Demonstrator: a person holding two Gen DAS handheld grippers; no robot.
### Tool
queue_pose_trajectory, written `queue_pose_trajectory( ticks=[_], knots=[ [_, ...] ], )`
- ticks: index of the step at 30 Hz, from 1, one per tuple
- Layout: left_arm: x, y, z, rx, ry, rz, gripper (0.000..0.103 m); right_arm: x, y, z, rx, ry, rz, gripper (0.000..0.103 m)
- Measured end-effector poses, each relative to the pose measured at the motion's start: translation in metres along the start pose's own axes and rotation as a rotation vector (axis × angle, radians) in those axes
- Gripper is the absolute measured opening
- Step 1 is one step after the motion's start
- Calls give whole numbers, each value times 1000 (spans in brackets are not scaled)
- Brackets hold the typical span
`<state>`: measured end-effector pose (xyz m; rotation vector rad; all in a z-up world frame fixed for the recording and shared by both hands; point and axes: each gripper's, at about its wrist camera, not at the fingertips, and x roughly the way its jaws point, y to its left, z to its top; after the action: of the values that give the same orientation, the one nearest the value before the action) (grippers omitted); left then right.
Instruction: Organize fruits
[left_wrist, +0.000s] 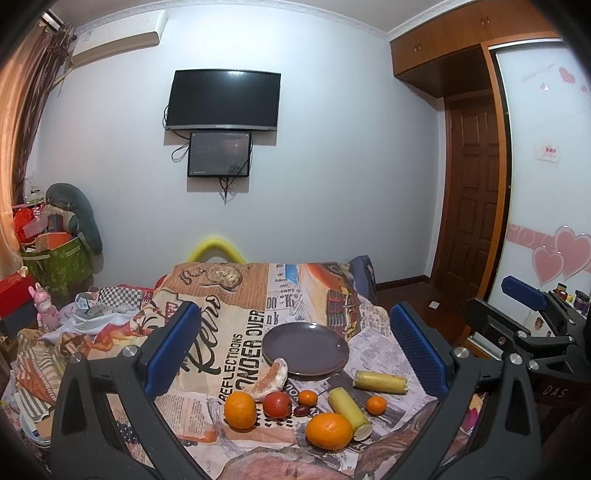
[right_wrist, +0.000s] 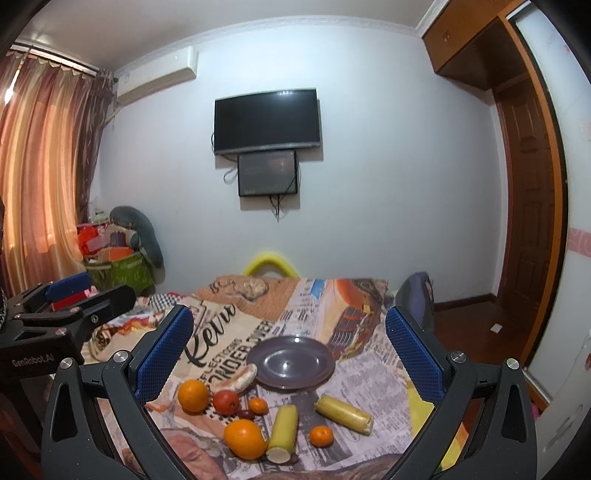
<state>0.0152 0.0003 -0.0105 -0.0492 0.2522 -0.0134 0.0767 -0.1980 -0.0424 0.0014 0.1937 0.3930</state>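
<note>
Both grippers up, nothing picked yet.
Left gripper (left_wrist: 291, 347) and right gripper (right_wrist: 288, 354) hover with fingers spread, holding nothing; fruit lies loose on the bench just before the bare plate (left_wrist: 306, 349). Likely next: drop onto the near orange (right_wrist: 245, 438).

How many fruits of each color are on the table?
Orange: 5, two big oranges, two small ones, one peeled wedge
Yellow: 2 banana pieces
Red: 1 tomato-like fruit
Dark red: 1 small fruit
Total: 9
</note>
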Motion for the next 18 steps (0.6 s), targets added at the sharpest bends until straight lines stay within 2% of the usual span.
queue_pose_trajectory(
  ticks=[7, 11, 18],
  knots=[
    [33, 22, -16, -43, 94, 26, 102, 30, -6, -24, -2, 95, -7, 103],
    [57, 38, -32, -54, 169, 54, 91, 54, -12, -39, 19, 192, 10, 103],
    [88, 64, -63, -53, 314, 79, 85, 80, -10, -68, 26, 353, 73, 102]
  ],
)
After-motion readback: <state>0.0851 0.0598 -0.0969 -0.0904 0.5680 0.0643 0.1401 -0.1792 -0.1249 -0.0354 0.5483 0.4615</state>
